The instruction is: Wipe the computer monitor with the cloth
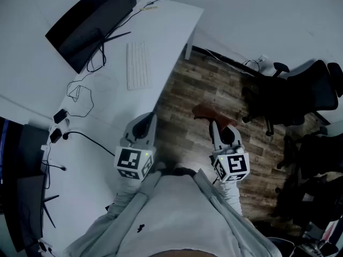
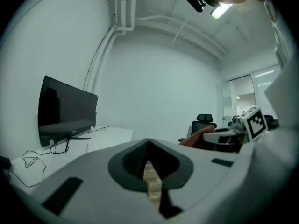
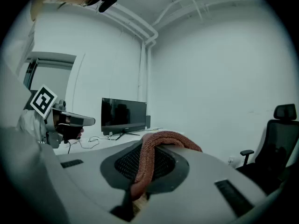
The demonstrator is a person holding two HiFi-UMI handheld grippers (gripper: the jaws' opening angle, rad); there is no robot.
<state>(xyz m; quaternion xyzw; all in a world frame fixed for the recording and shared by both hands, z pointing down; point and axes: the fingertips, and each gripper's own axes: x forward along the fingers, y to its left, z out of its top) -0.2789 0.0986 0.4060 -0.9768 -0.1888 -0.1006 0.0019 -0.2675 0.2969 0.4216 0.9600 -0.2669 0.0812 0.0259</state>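
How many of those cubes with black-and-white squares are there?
2. One sits on the left gripper, over the white desk; the other on the right gripper, which grips the cloth, over the wooden floor. None looks hidden.

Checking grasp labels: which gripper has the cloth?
The right gripper: the reddish cloth is pinched between its jaws and drapes over the tip. The left gripper has its jaws together, nothing between them.
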